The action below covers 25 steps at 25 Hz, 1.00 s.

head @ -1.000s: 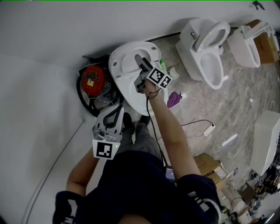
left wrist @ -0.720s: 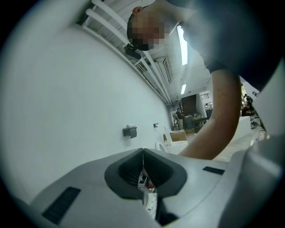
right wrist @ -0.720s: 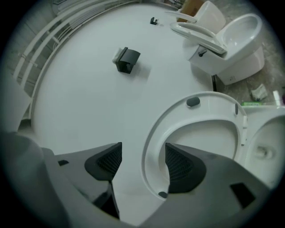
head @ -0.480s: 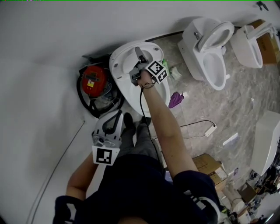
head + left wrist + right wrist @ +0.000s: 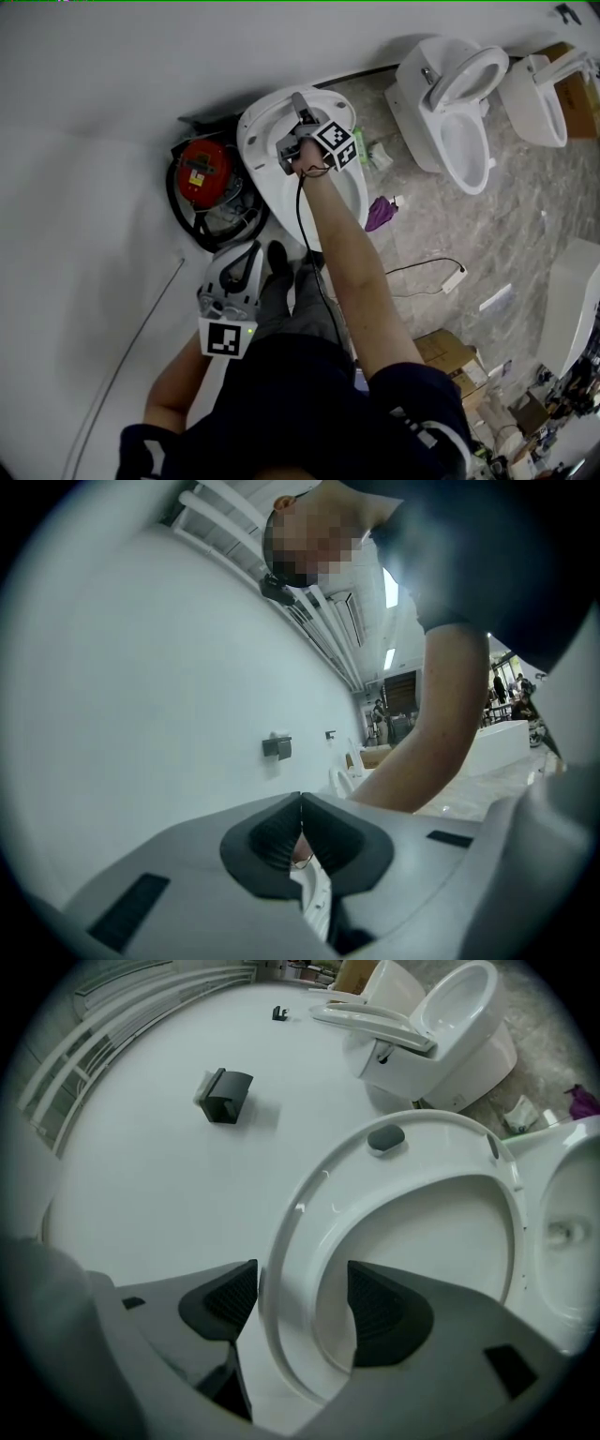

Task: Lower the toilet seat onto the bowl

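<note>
Toilet seat (image 5: 302, 1206): raised, its white ring tilted up off the bowl (image 5: 562, 1232), which shows at the right edge of the right gripper view. In the head view the seat (image 5: 255, 141) is at upper centre, close to the white wall.
Right gripper (image 5: 298, 1305): jaws apart and straddling the seat's rim, one pad outside the ring and the other inside it (a thin gap shows at the outer pad).
Left gripper (image 5: 300, 841): jaws clenched together with nothing between them. It is at lower centre-left of the head view, well apart from the seat.
Second toilet (image 5: 452, 103): upper right, its seat also up.
Red device (image 5: 202, 171): on the floor, left of the seat.
Purple object (image 5: 379, 214): on the floor, right of centre.
</note>
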### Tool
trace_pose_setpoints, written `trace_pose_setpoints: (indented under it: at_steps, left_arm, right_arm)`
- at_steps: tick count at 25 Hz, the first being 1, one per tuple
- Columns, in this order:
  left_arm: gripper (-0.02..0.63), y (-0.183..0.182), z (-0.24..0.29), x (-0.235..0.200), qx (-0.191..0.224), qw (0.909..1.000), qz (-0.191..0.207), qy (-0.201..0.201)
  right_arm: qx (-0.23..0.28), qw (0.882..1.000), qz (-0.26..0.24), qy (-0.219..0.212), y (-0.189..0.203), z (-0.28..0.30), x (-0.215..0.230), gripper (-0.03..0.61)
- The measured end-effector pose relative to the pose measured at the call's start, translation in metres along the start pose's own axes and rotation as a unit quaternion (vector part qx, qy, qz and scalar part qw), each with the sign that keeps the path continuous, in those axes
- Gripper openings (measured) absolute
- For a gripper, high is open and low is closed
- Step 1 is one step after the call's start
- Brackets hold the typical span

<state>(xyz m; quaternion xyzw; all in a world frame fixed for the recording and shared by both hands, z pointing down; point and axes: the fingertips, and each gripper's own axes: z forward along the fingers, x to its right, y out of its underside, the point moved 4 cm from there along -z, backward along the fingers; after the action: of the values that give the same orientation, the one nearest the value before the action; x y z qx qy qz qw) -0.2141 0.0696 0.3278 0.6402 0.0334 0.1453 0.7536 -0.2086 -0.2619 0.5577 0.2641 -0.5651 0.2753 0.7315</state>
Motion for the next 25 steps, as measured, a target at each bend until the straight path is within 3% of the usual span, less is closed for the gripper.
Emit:
trace_pose_setpoints:
  at_steps: [14,16,25]
  left_arm:
    - [0.025,0.010,-0.007,-0.004,-0.012,0.9999,0.006,-0.006]
    - [0.026,0.011,-0.007,-0.004,-0.010,0.9999,0.001,-0.009]
    - [0.025,0.013,-0.008,-0.004,-0.011,0.9999,-0.001,-0.007]
  right_arm:
    - [0.011,1.000,0.029,0.002,-0.003,0.016,-0.001,0.288]
    - [0.011,0.999,0.033,0.001,-0.003,0.016,-0.003,0.255]
    - [0.015,0.999,0.043,-0.023,-0.004,-0.002,-0.005,0.236]
